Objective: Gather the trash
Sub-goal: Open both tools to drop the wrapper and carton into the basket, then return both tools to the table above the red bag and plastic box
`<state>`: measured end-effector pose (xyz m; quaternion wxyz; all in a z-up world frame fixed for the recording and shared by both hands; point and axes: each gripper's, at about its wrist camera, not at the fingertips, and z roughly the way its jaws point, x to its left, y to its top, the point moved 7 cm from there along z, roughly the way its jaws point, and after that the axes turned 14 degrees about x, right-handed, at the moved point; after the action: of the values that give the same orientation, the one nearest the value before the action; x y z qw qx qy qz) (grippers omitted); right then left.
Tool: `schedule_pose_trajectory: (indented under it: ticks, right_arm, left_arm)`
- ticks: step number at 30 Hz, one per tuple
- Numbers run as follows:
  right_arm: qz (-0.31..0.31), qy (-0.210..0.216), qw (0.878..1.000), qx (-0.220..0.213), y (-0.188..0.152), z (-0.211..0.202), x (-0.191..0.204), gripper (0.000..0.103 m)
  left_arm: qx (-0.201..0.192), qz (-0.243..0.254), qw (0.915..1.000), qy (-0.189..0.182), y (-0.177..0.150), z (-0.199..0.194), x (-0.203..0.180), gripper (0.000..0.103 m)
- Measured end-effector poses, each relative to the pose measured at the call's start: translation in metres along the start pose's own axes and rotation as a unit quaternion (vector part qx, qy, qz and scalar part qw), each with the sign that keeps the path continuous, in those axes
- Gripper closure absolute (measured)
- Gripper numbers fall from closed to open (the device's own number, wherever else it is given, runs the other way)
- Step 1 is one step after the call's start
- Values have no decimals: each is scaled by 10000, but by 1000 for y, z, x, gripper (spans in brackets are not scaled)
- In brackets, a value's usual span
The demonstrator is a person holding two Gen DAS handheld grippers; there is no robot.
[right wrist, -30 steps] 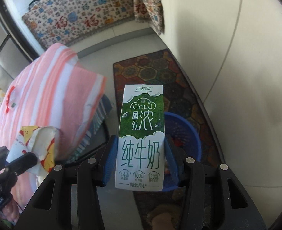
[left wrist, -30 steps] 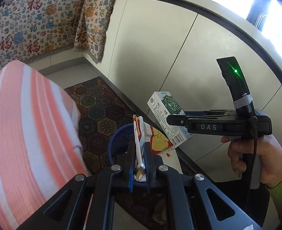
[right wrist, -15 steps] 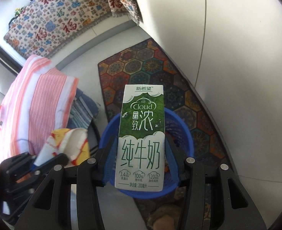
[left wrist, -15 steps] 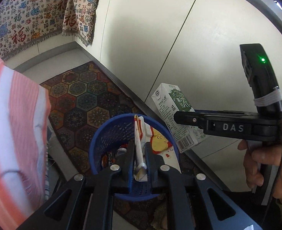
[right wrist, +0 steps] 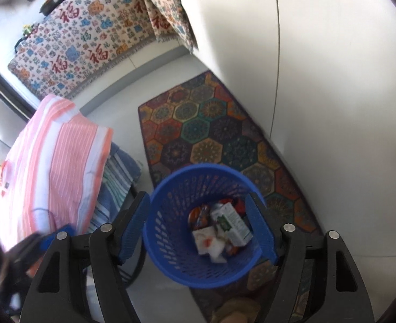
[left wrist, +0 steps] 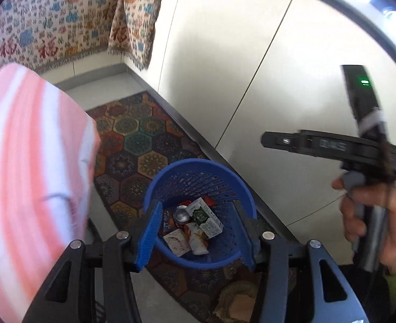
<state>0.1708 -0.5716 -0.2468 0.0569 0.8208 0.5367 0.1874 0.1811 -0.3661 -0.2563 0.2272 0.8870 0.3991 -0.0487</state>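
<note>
A blue mesh basket (left wrist: 198,172) stands on the rug below both grippers. Inside it lie a green and white milk carton (left wrist: 204,216), a white and yellow wrapper (left wrist: 195,238), a can (left wrist: 182,214) and other scraps. My left gripper (left wrist: 198,231) hangs over the basket with its jaws opening and nothing between them. In the right wrist view the basket (right wrist: 171,215) and the carton (right wrist: 231,222) show between the fingers of my right gripper (right wrist: 198,228), whose jaws are also opening, with nothing between them. A hand (left wrist: 370,215) holds the right gripper at the right.
The basket stands on a hexagon-patterned rug (right wrist: 211,123) along a white cabinet wall (left wrist: 224,67). A pink and white striped cloth (left wrist: 23,175) bulks at the left. A patterned cloth (right wrist: 90,40) hangs at the back. Something brown and fuzzy (left wrist: 235,298) lies on the floor near the basket.
Both grippers sank over the basket and opened. The milk carton left the right gripper and the wrapper left the left one; both now lie in the basket.
</note>
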Motion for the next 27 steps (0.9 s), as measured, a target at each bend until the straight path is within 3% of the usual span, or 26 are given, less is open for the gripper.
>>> schedule_pose_trajectory:
  ticks: [6, 12, 19, 24, 27]
  right_arm:
    - [-669, -471, 9949, -591, -4, -15, 50, 22]
    - [-1999, -696, 9708, -1130, -41, -23, 147, 18]
    - [-2917, 153, 9527, -841, -95, -13, 280, 13]
    - [-3515, 192, 9347, -497, -104, 18, 372, 12]
    - [-3598, 111, 9326, -253, -97, 43, 406, 12]
  left_arm:
    - [-312, -140, 9980, 531, -47, -67, 28, 50]
    - [-481, -605, 9912, 1071, -95, -119, 93, 50]
    - [-529, -1297, 9729, 1841, -143, -170, 208, 50]
    - [-498, -1750, 9578, 2227, -165, -188, 281, 50]
    - [-441, -1957, 9513, 2342, -172, -190, 309, 50]
